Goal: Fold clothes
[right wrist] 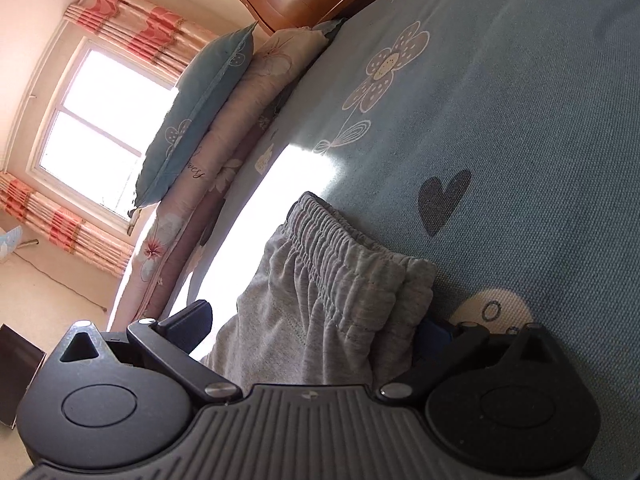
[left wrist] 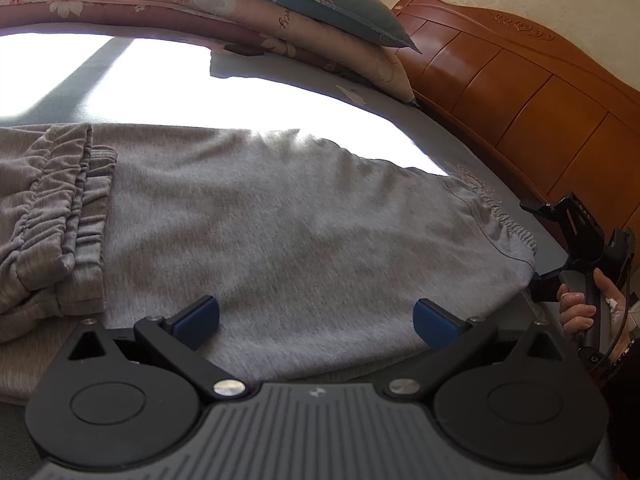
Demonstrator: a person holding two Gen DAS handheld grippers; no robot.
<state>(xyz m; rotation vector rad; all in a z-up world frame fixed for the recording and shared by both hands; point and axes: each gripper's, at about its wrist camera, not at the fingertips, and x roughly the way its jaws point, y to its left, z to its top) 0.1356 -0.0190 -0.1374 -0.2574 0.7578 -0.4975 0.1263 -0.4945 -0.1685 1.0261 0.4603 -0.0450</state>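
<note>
- Biggest thing here: the soft heather-grey jersey sweatpants [left wrist: 304, 232], spread flat on the blue flower-print bedsheet [right wrist: 520, 120] right ahead of my left tongs [left wrist: 316, 320], which are wide open over the cloth with nothing in them.
- The legs look already doubled back, with the ribbed cuffs [left wrist: 52, 200] stacked off to the left of those tongs.
- My right tongs [right wrist: 312, 336] straddle the gathered elastic waistband [right wrist: 340, 248], also unclenched.
- I reckon I should pinch both near corners square before lifting, so the next fold lands even.
</note>
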